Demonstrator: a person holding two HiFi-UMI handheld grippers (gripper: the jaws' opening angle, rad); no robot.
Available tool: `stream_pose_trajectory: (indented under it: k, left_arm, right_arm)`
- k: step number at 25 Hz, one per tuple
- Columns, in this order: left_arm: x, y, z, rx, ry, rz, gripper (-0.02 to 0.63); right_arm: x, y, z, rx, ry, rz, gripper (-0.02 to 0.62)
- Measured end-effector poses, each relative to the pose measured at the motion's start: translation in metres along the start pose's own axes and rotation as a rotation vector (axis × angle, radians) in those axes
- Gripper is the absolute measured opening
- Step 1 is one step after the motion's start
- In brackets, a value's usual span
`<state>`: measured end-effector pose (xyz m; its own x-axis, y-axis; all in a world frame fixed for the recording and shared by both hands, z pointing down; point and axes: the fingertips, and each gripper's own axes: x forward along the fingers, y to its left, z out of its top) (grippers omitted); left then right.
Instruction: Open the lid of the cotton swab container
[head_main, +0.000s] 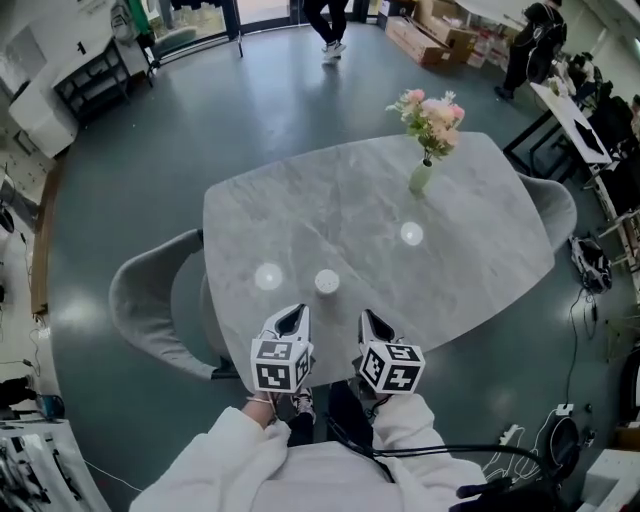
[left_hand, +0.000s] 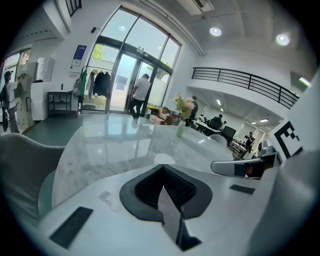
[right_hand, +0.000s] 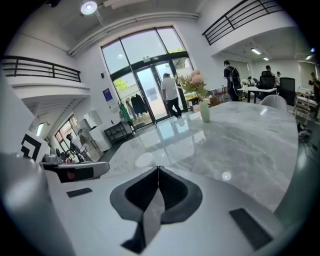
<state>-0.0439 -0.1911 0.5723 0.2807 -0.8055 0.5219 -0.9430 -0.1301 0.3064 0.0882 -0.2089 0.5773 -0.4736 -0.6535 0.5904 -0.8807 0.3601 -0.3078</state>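
Holding pink flowers (head_main: 430, 113), a vase (head_main: 420, 179) stands beyond the cotton swab container (head_main: 327, 281).

**Item:** cotton swab container (head_main: 327, 281).

**Appearance:** small, round and white. From steeply above it shows as a near-circular top with a thin band of shaded side wall below it.

**State:** the lid (head_main: 327, 279) sits in place on top, a uniform white surface with no raised edge. The seam between lid and body is too small to make out.

**Pose:** upright on its base, not tilted.

**Location:** on the grey marbled table (head_main: 480, 200), in the near part of the top, a little left of the middle and set back from the near edge. A bright light patch (head_main: 268, 276) lies just to its left. A second light patch (head_main: 411, 233) lies farther off to the right. The container stands apart from both.
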Motion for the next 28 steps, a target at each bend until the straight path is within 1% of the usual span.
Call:
stream_pose_trajectory:
  k: [13,18,28]
  left_arm:
    - [0.024,0.015,-0.036,-0.051,0.095,0.052,0.008]
    - [0.036,0.017,-0.045,-0.065,0.121,0.064,0.008]
    - [0.052,0.025,-0.055,-0.102,0.137,0.088,0.008]
  right_arm:
    - [0.041,-0.004,-0.03,0.012,0.105,0.062,0.06]
    - [0.054,0.0,-0.039,-0.036,0.144,0.101,0.06]
    - [0.072,0.004,-0.045,-0.078,0.185,0.159,0.06]
